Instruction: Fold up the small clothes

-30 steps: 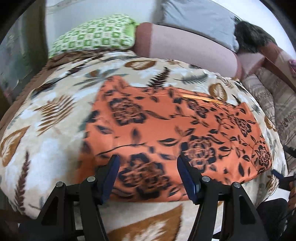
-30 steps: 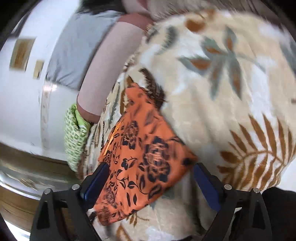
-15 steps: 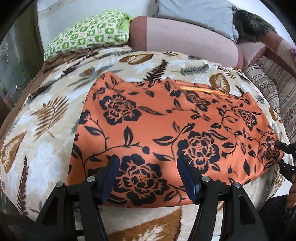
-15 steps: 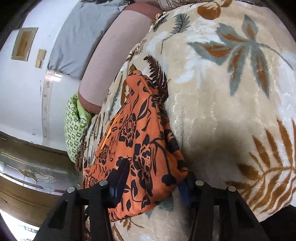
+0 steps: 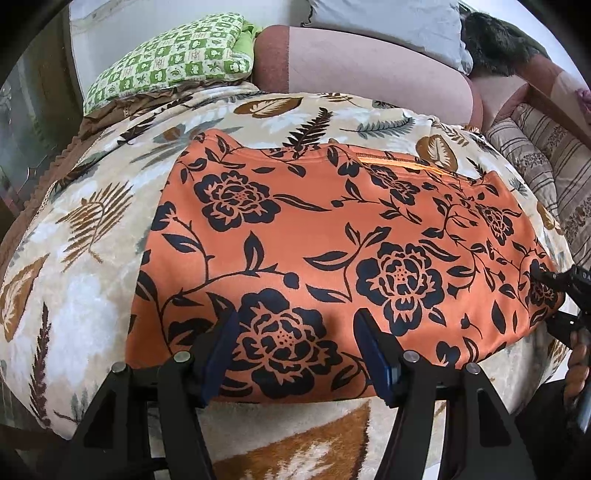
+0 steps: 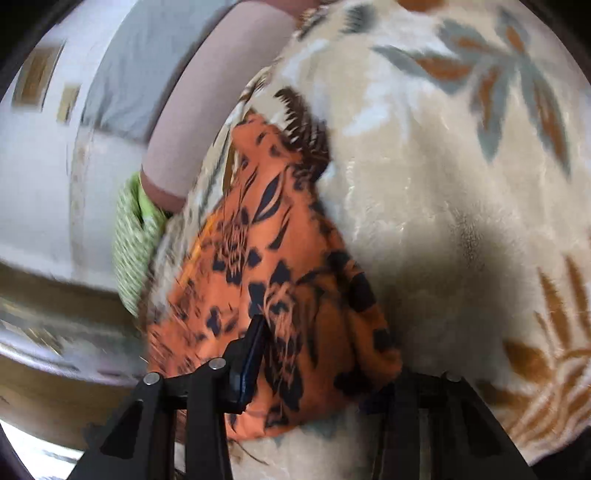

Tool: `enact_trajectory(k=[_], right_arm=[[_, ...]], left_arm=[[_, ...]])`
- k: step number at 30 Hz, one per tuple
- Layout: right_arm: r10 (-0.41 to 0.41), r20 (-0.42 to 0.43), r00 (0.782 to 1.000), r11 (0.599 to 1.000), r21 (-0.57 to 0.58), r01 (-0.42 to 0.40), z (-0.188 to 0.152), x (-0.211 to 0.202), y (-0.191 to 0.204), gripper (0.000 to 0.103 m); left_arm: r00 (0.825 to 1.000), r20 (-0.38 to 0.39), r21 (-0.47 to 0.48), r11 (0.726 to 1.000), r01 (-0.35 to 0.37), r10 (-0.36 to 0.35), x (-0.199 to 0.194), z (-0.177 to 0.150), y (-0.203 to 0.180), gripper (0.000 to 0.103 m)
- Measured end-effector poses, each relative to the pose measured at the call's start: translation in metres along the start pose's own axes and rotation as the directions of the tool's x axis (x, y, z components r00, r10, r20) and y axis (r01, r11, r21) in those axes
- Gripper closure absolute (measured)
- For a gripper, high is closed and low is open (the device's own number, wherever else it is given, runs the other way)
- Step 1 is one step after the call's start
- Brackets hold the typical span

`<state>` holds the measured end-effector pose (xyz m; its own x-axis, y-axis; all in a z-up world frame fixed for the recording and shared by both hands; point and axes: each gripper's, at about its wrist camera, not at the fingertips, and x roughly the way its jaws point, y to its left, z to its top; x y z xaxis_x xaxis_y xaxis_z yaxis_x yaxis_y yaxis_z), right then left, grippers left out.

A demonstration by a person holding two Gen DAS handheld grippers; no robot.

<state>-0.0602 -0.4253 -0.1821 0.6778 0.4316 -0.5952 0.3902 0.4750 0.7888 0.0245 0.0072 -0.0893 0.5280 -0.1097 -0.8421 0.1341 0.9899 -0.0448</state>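
An orange garment with black flowers (image 5: 332, 240) lies spread flat on a cream leaf-patterned blanket (image 5: 85, 258). My left gripper (image 5: 297, 343) is open, its fingers resting over the garment's near edge. My right gripper (image 6: 317, 362) is closing on the garment's right end (image 6: 288, 295), with bunched cloth between its jaws; its right finger is hidden behind the cloth. It also shows at the right edge of the left wrist view (image 5: 565, 295), at the garment's right corner.
A green checked pillow (image 5: 177, 59), a pink bolster (image 5: 369, 70) and a grey pillow (image 5: 388, 18) lie at the back. Striped cushions (image 5: 546, 177) sit at the right. The blanket (image 6: 461, 184) extends wide to the right of the garment.
My left gripper moved closer over the garment's near edge and stayed open. My right gripper narrowed from wide open around the garment's right end, bunching the cloth.
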Motion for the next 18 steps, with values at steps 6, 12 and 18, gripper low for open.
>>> enact_trajectory(k=[6, 12, 18], right_arm=[[-0.059, -0.013, 0.998, 0.991, -0.121, 0.057, 0.005, 0.000, 0.033, 0.080], [-0.048, -0.015, 0.999, 0.995, -0.087, 0.046, 0.005, 0.000, 0.032, 0.082], [0.012, 0.025, 1.000, 0.911, -0.412, -0.001, -0.031, -0.008, 0.156, 0.084]], left_arm=[[0.999, 0.031, -0.042, 0.999, -0.010, 0.011, -0.012, -0.001, 0.017, 0.038], [0.997, 0.067, -0.094, 0.995, -0.020, 0.026, -0.031, -0.003, 0.041, 0.038], [0.987, 0.146, -0.236, 0.971, -0.029, 0.065, -0.061, -0.005, 0.088, 0.038]])
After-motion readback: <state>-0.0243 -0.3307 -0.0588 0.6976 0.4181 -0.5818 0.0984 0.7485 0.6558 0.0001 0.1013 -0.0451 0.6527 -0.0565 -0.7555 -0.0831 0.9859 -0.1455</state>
